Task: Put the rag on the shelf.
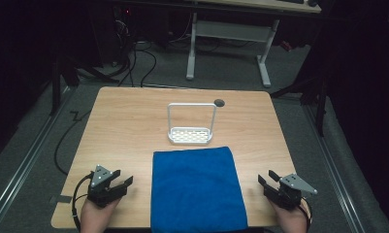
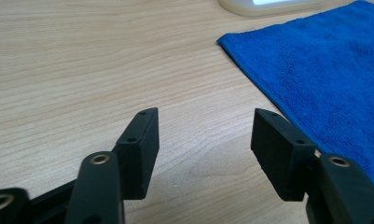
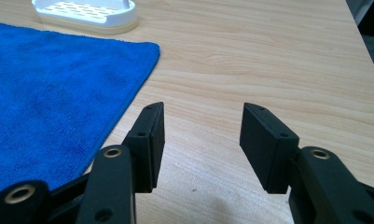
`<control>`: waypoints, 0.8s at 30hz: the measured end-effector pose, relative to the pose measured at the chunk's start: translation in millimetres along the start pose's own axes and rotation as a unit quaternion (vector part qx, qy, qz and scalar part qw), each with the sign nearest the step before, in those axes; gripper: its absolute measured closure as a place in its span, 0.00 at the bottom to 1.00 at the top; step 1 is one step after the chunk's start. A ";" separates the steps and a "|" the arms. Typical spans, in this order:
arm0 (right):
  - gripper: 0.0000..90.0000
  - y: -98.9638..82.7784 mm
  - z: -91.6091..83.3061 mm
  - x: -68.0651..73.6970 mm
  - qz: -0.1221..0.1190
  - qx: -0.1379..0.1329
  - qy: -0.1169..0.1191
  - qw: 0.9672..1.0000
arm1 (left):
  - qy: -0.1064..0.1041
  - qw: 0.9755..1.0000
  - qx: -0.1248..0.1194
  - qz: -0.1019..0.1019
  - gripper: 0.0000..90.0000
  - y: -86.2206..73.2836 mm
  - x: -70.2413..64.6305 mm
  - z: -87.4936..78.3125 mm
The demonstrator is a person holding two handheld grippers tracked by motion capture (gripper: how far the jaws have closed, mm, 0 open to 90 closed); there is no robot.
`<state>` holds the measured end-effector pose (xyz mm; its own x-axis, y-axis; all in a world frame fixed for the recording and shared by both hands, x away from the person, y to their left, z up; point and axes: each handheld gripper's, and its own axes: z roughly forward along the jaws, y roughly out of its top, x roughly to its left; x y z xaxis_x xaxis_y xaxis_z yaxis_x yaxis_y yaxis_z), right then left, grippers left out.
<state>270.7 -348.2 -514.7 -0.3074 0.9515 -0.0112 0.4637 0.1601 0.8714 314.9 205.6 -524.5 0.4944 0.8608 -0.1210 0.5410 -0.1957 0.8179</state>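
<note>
A blue towel (image 1: 196,187) lies flat on the wooden table (image 1: 129,126), reaching over its near edge. Behind it stands a white slotted rack with a tall hoop handle (image 1: 190,134). My left gripper (image 1: 121,178) rests open at the towel's left, jaws empty. My right gripper (image 1: 266,178) rests open at the towel's right, also empty. In the left gripper view the gripper (image 2: 204,127) points at bare wood with the towel (image 2: 324,70) to its right and the rack's base (image 2: 268,5) at the top. In the right gripper view the gripper (image 3: 202,122) has the towel (image 3: 54,88) and rack (image 3: 86,14) to its left.
A small dark grommet hole (image 1: 219,102) sits near the table's far edge. Beyond the table are a white desk frame (image 1: 228,43) and cables (image 1: 134,58) on grey carpet. Bare wood lies on both sides of the towel.
</note>
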 end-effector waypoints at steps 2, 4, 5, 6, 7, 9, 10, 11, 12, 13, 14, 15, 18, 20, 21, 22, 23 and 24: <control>0.55 1.2 -0.2 0.2 0.000 -0.002 -0.002 1.000 | -0.001 1.000 0.001 -0.001 0.48 0.5 -1.1 0.7; 0.54 1.8 -0.9 -0.3 0.000 -0.003 -0.003 1.000 | -0.006 1.000 0.000 -0.002 0.48 1.5 -2.6 1.1; 0.54 1.9 -1.1 -0.7 -0.003 -0.005 -0.004 1.000 | -0.006 1.000 0.000 -0.002 0.48 1.5 -2.6 1.1; 0.55 1.7 -1.6 -0.7 -0.002 -0.004 -0.004 1.000 | -0.007 1.000 -0.001 0.000 0.48 3.1 -5.2 2.0; 0.55 1.7 -1.6 -0.7 -0.002 -0.004 -0.004 1.000 | -0.007 1.000 -0.001 0.000 0.48 3.1 -5.2 2.0; 0.55 1.8 -2.3 -1.4 -0.002 0.000 -0.009 1.000 | -0.013 1.000 -0.003 -0.004 0.48 5.8 -7.2 4.0; 0.55 1.9 -2.2 -1.8 -0.001 0.001 -0.010 1.000 | -0.015 1.000 -0.002 -0.005 0.48 7.0 -7.6 5.3; 0.57 2.0 -2.2 -2.0 0.000 0.002 -0.011 1.000 | -0.015 1.000 -0.002 -0.006 0.48 8.6 -7.8 7.0; 0.57 2.2 -2.2 -1.9 -0.002 0.003 -0.011 1.000 | -0.017 1.000 -0.001 -0.006 0.48 10.2 -7.8 8.5; 0.57 2.5 -2.2 -1.5 -0.002 0.003 -0.011 1.000 | -0.017 1.000 -0.002 -0.008 0.48 11.9 -7.8 10.3; 0.58 2.8 -2.1 -0.9 -0.002 0.004 -0.013 1.000 | -0.018 1.000 0.000 -0.008 0.48 13.5 -8.0 12.1; 0.58 3.1 -1.9 -0.7 -0.003 0.004 -0.012 1.000 | -0.016 1.000 0.003 -0.006 0.48 15.3 -8.3 14.2; 0.56 3.6 -1.6 0.4 -0.007 0.005 -0.009 1.000 | -0.016 1.000 0.002 -0.005 0.46 18.3 -9.0 18.7; 0.55 3.6 -1.3 1.1 -0.007 0.007 -0.007 1.000 | -0.015 1.000 0.003 -0.003 0.46 20.9 -10.0 22.0; 0.55 3.6 -1.1 1.3 -0.007 0.007 -0.006 1.000 | -0.012 1.000 0.004 0.001 0.46 22.4 -11.0 23.4; 0.55 3.9 -1.0 1.2 -0.009 0.009 -0.003 1.000 | -0.011 1.000 0.004 0.005 0.46 24.1 -12.0 25.3; 0.55 4.0 -1.0 1.8 -0.008 0.009 -0.001 1.000 | -0.011 1.000 0.004 0.009 0.46 25.7 -13.1 27.2; 0.55 4.2 -1.0 2.2 -0.010 0.009 -0.002 1.000 | -0.010 1.000 0.006 0.013 0.46 27.7 -14.1 29.2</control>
<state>271.2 -345.6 -510.6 -0.3140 0.9490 -0.0295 0.4732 0.1833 0.8617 342.8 174.3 -516.6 0.5219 0.8457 -0.1115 0.5361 -0.2235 0.8140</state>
